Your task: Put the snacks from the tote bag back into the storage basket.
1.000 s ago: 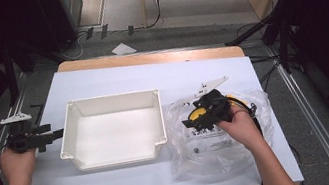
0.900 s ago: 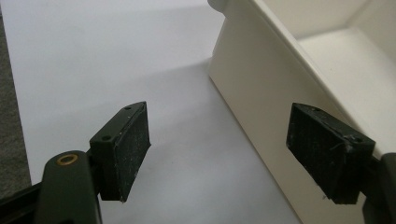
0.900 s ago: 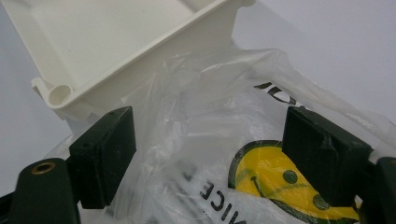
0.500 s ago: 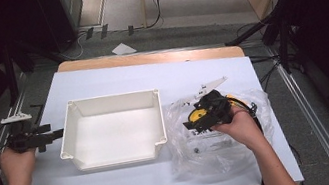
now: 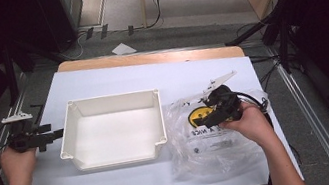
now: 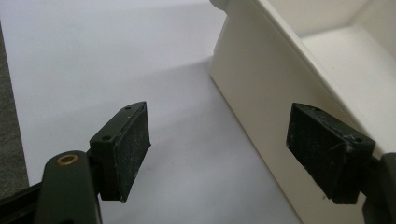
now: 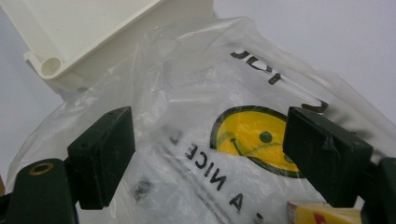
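- The bag (image 5: 212, 135) was clear, crinkled plastic, printed with one yellow smiley face (image 7: 254, 137) and black lettering, lying on the bench (image 5: 115, 80) just right of the tray (image 5: 108, 102), its edge touching the tray's right wall.
- The right gripper (image 5: 210, 119) hovered over the bag's upper part with its jaws apart and nothing between them; in the right gripper view the smiley face and lettering lay between and beyond the jaws.
- A yellow item (image 7: 322, 213) sat at the bottom edge of that view, cut off; what it was could not be made out.
- The lettering was only partly readable, folded into the creases, and small dark marks inside the bag were too blurred to name.
- The tray was one white, rectangular bin in the middle of the bench; its corner (image 7: 51, 67) showed past the bag in the right gripper view.
- The left gripper (image 5: 51, 137) sat at the bench's left edge, just beside the tray's left wall, jaws apart, holding nothing.
- Count: one bag, one tray, two grippers, two hands.
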